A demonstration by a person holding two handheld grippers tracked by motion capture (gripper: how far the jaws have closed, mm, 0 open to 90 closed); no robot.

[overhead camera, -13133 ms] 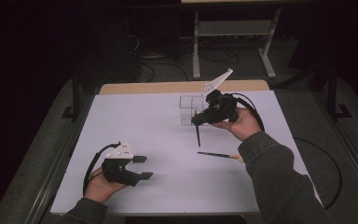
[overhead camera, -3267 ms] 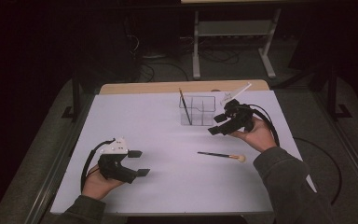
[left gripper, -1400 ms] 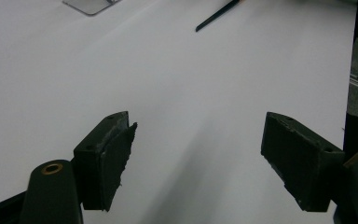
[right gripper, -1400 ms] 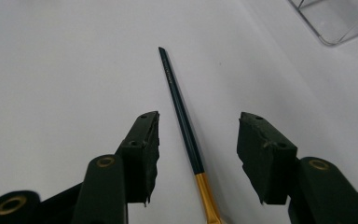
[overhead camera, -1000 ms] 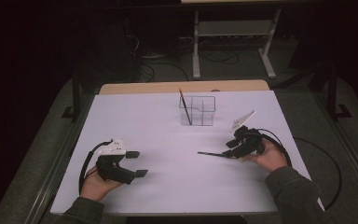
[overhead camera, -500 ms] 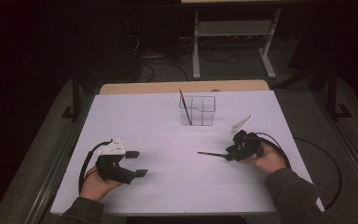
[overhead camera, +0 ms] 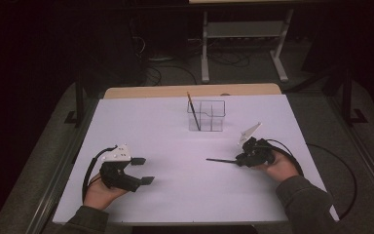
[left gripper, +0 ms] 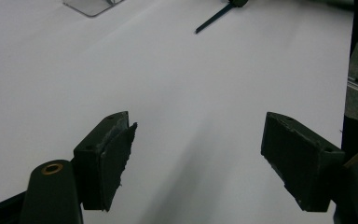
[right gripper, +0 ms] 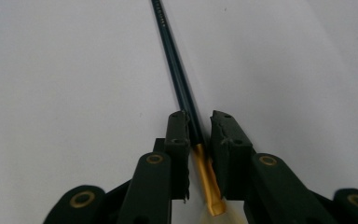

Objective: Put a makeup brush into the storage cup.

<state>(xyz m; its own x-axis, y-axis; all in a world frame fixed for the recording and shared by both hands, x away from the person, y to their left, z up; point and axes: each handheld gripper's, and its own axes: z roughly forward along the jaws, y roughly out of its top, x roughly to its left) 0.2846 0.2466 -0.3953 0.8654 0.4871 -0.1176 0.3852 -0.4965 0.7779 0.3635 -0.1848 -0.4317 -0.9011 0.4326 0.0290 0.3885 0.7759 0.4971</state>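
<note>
- While the right gripper (right gripper: 199, 122) straddles the pencil (right gripper: 175, 65) lying flat on the tabletop (overhead camera: 175, 136), its jaws nearly pressed together but with a gap still showing on one side, squeeze fully before you lift.
- Keep your grip near the gold ferrule (right gripper: 206, 175) and raise it level.
- The pencil is slim, dark and long, with a gold end.
- Your left gripper (overhead camera: 141, 170) rests spread wide, holding nothing.
- Aim for the clear organizer (overhead camera: 207, 116), where another pencil (overhead camera: 193, 108) leans.
</note>
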